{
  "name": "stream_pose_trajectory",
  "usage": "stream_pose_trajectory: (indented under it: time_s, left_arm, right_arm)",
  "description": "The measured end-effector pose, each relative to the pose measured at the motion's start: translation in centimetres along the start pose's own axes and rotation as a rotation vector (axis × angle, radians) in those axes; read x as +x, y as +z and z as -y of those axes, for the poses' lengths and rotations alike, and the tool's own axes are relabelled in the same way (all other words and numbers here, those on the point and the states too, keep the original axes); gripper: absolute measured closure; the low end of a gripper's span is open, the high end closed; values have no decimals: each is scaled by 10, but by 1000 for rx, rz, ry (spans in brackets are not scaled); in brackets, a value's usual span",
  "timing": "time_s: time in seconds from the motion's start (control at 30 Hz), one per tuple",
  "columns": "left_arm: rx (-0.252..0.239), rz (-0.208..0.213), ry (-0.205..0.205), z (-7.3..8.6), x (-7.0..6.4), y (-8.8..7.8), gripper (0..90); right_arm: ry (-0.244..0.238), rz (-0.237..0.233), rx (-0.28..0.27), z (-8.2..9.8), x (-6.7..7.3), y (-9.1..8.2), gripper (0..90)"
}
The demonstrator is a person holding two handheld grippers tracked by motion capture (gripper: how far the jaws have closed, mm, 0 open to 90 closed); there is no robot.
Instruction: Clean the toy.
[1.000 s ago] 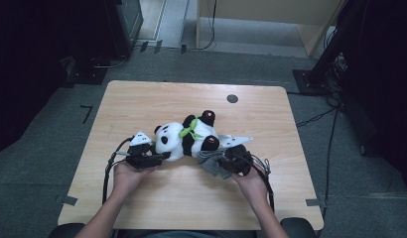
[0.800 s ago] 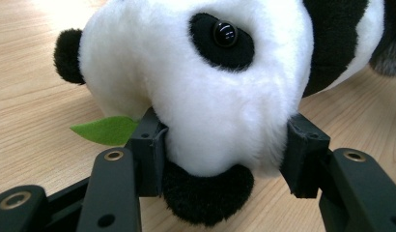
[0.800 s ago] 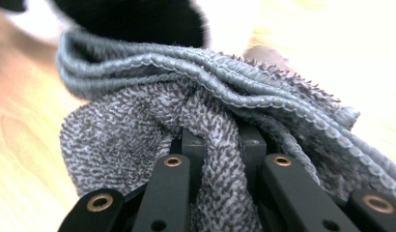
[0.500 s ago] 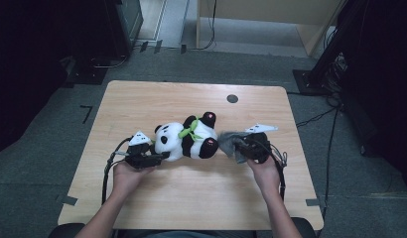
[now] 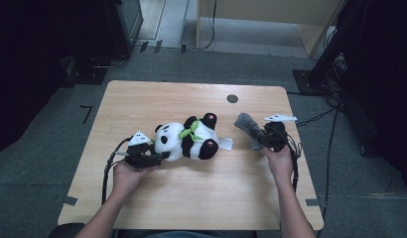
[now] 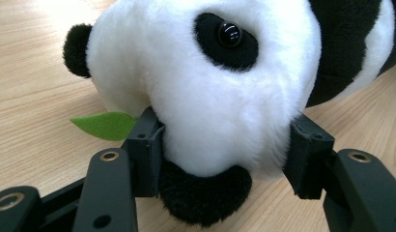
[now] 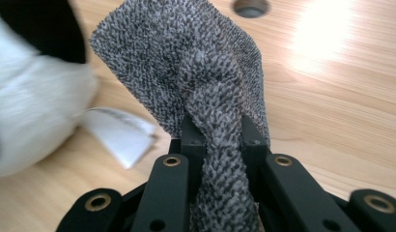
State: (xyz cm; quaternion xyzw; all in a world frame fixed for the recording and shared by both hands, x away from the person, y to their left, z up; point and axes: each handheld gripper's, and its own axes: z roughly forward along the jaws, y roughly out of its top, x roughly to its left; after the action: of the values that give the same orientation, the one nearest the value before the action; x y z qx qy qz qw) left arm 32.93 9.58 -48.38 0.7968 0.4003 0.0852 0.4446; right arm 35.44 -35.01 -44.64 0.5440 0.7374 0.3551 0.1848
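A stuffed panda (image 5: 187, 140) lies on its side near the middle of the wooden tabletop (image 5: 191, 203), head toward the person's left, with a green ribbon (image 5: 190, 132) around its neck and a white tag (image 5: 225, 144) lying flat on the wood by its feet.

The left tool (image 5: 159, 156) sits at the panda's head. In the left gripper view its 2 black jaws stand on either side of the white muzzle (image 6: 225, 116), the pads pressing into the plush just above the black nose (image 6: 205, 195); they have just been easing apart a little, yet the fur is pinched between them. A green felt leaf (image 6: 105, 124) pokes out beside one jaw.

The right tool (image 5: 258, 140) is off to the panda's right, apart from the toy, above the tabletop's right part. Its jaws are clamped tight on a grey knitted cloth (image 7: 205, 87), which bunches into a twist between the pads and fans out wide beyond them. A round cable hole (image 5: 232, 98) lies in the tabletop farther back.
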Motion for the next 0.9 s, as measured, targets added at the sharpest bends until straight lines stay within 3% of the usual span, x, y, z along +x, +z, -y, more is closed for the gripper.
stream_pose_trajectory:
  time_s: [0.13,0.33,0.5,0.63,0.7,0.8,0.9]
  left_arm:
    - [-4,1,-1,0,1,0,417]
    - [-4,3,-1,0,1,0,416]
    - [-6,7,-1,0,2,1,415]
    - [-5,12,-5,-1,3,1,412]
    - [-5,12,-5,-1,3,1,410]
    - [-5,12,-5,-1,3,1,409]
    - [-4,12,-5,-1,3,1,407]
  right_arm:
    - [103,-29,-17,5,-20,3,791]
    - [68,55,12,4,-29,17,787]
    - [108,49,60,11,-38,40,773]
    - [57,79,94,17,-37,53,743]
    - [60,68,79,19,-39,53,699]
    - [65,49,66,22,-41,54,535]
    - [73,60,70,20,-40,52,437]
